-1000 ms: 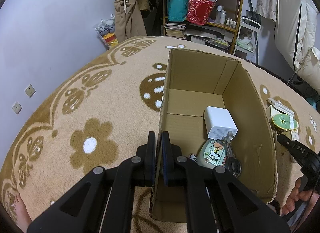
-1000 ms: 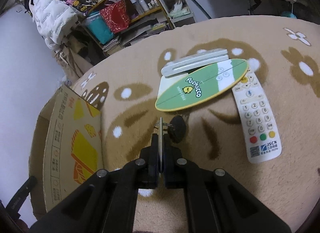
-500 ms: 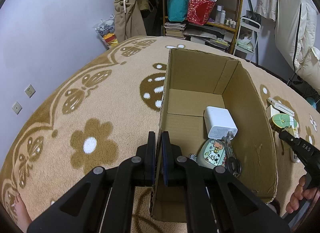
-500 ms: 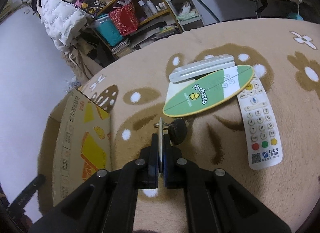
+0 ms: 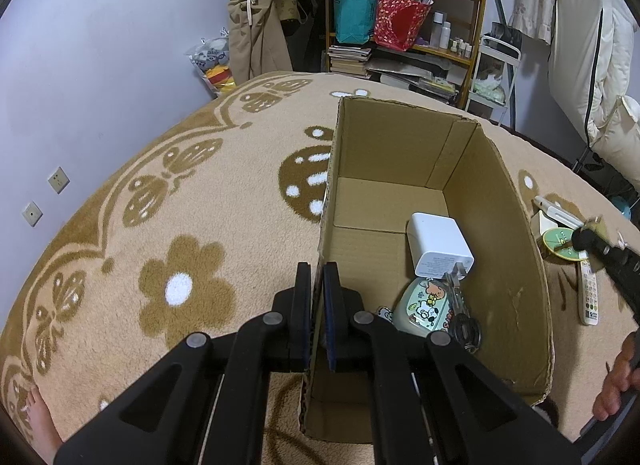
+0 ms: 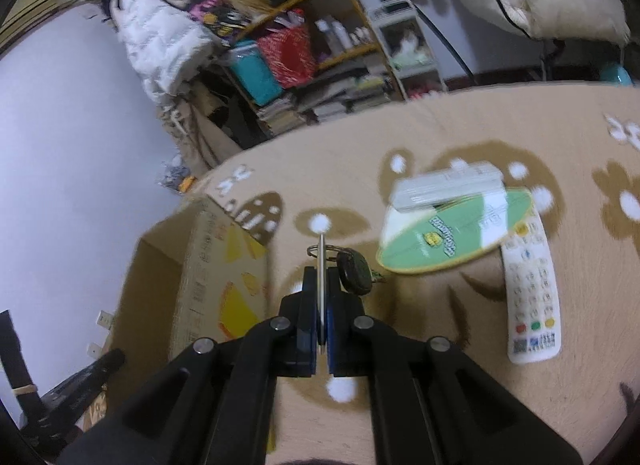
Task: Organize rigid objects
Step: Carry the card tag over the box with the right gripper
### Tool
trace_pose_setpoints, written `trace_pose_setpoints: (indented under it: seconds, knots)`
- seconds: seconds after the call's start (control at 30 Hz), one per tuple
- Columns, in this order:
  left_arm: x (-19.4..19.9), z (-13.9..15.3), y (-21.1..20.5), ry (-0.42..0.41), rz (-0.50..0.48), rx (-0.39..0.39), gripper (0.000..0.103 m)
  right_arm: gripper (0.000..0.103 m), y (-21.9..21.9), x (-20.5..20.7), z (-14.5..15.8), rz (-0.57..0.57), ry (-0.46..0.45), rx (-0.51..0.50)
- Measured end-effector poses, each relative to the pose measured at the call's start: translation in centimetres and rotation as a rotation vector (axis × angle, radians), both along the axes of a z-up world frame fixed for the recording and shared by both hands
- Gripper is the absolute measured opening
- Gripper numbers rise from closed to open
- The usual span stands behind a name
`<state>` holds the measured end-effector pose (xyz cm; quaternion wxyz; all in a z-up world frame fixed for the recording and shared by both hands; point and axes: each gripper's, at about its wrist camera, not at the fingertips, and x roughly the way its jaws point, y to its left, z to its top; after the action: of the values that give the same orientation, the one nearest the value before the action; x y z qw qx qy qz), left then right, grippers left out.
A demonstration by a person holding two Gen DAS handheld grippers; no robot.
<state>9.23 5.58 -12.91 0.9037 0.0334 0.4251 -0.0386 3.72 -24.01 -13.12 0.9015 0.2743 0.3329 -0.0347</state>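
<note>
My left gripper [image 5: 317, 277] is shut on the left wall of an open cardboard box [image 5: 516, 225] on the rug. Inside the box lie a white charger [image 5: 438, 243], a cartoon-printed case [image 5: 424, 307] and dark keys [image 5: 464, 329]. My right gripper [image 6: 321, 277] is shut on a thin metal key with a ring and a black fob [image 6: 354, 269], held above the rug to the right of the box [image 6: 208, 265]. On the rug lie a green oval Pochacco card [image 6: 452, 233], a white bar [image 6: 448, 187] and a white remote [image 6: 530, 297].
A cluttered shelf [image 5: 400, 13] with bags and books stands at the rug's far edge, next to hanging coats [image 5: 256, 25]. White bedding [image 5: 592, 65] is at the right. The right gripper also shows in the left wrist view [image 5: 612, 261].
My right gripper has lifted with the key and swung left toward the box; its view is blurred. The left gripper has held still on the box wall.
</note>
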Motion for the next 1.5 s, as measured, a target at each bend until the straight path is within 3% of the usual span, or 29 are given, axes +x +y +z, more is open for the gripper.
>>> trace_pose_setpoints:
  seconds: [0.3, 0.53, 0.97, 1.23, 1.5]
  knots:
    - [0.0, 0.0, 0.0, 0.0, 0.001, 0.0, 0.005, 0.005, 3.8, 2.2, 3.6, 0.115, -0.08, -0.061]
    - [0.0, 0.0, 0.0, 0.0, 0.0, 0.001, 0.005, 0.005, 6.4, 2.0, 5.4, 0.224, -0.128, -0.049]
    - [0.0, 0.1, 0.2, 0.002, 0.006, -0.009, 0.005, 0.005, 11.5, 2.3, 3.0, 0.383, -0.079, -0.052]
    - [0.1, 0.1, 0.3, 0.003, 0.006, -0.006, 0.005, 0.005, 12.7, 1.5, 4.7, 0.435, -0.13, -0.067]
    - [0.1, 0.1, 0.3, 0.004, 0.008, -0.011, 0.005, 0.005, 12.5, 2.7, 0.9, 0.41, 0.007, -0.086]
